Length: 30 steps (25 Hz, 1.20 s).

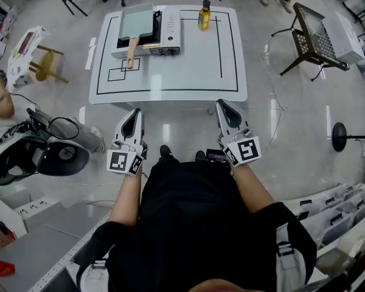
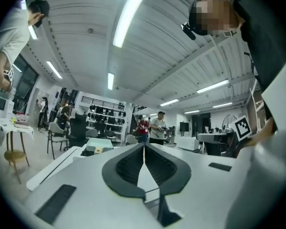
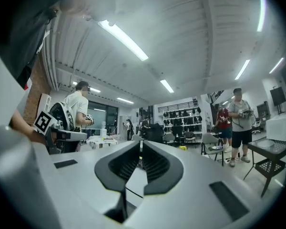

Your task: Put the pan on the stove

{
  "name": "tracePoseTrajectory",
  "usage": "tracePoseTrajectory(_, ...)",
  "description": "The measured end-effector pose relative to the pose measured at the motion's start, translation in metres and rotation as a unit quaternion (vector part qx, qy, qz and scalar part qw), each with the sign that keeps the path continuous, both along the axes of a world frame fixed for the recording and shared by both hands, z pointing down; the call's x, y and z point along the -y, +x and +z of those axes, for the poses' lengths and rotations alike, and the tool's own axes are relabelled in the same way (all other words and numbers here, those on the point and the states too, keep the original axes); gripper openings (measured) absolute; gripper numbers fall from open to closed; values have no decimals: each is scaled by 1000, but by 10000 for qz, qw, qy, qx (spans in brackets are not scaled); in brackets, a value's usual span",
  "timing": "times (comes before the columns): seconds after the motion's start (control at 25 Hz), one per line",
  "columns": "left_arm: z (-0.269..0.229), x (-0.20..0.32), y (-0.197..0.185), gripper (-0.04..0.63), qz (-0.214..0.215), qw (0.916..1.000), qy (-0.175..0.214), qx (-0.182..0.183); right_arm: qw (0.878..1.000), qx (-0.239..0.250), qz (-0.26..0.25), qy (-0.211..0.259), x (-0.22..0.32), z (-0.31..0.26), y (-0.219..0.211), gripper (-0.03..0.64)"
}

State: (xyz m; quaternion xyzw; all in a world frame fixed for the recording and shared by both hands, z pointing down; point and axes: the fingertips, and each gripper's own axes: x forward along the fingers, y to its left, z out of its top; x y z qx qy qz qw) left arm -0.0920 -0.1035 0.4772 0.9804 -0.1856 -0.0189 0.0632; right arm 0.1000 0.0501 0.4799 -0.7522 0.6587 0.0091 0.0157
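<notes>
A pale rectangular pan (image 1: 137, 23) with a wooden handle (image 1: 131, 52) rests on the white portable stove (image 1: 168, 36) at the far left of the white table (image 1: 194, 66). The handle points toward me over the stove's front edge. The left gripper view shows the pan (image 2: 99, 145) far off on the table. My left gripper (image 1: 134, 112) (image 2: 144, 147) hangs shut and empty just short of the table's near edge. My right gripper (image 1: 222, 104) (image 3: 140, 144) is beside it at the same edge, jaws together with nothing between them. Both are well away from the pan.
A yellow oil bottle (image 1: 204, 15) stands at the table's far edge, right of the stove. A black mesh side table (image 1: 313, 35) and a fan base (image 1: 339, 136) are on the right. On the left are a wooden stool (image 1: 45, 62) and grey equipment (image 1: 42, 154). People stand in the background.
</notes>
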Motion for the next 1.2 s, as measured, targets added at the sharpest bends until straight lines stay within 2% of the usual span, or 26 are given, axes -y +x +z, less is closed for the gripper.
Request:
tracePoseTrajectory(0.12,5,-30,16,25,204,9997,-14,158,9997,142,-188,-82,-14,9,8,29)
tracePoseTrajectory(0.28,8,-47,19,25,-65,9995,-3,303,9984,351,-418,-163,-27,24,17,23)
tracePoseTrajectory(0.4,18,-51,20,25,-167,9988,-220,393,9975,463,-483,-215,-32,36,22,23)
tracePoseTrajectory(0.48,15,-54,22,25,-67,9986,-508,141,9972,480,-511,-245,-32,40,22,23)
tracePoseTrajectory(0.56,1,-56,24,25,89,9978,-609,-261,9975,423,-510,-246,-31,39,20,23)
tracePoseTrajectory(0.64,-7,-54,28,23,138,9979,-514,-377,9981,379,-413,-244,-30,38,20,23)
tracePoseTrajectory(0.8,-6,-42,33,23,87,9988,-409,-239,9980,523,-178,-294,-26,41,21,23)
tracePoseTrajectory(1.04,-16,-47,35,21,318,9995,49,11,9984,351,-266,-350,-22,37,11,23)
tracePoseTrajectory(1.2,-13,-47,38,21,502,9986,-178,32,9986,324,-266,-336,-19,31,12,23)
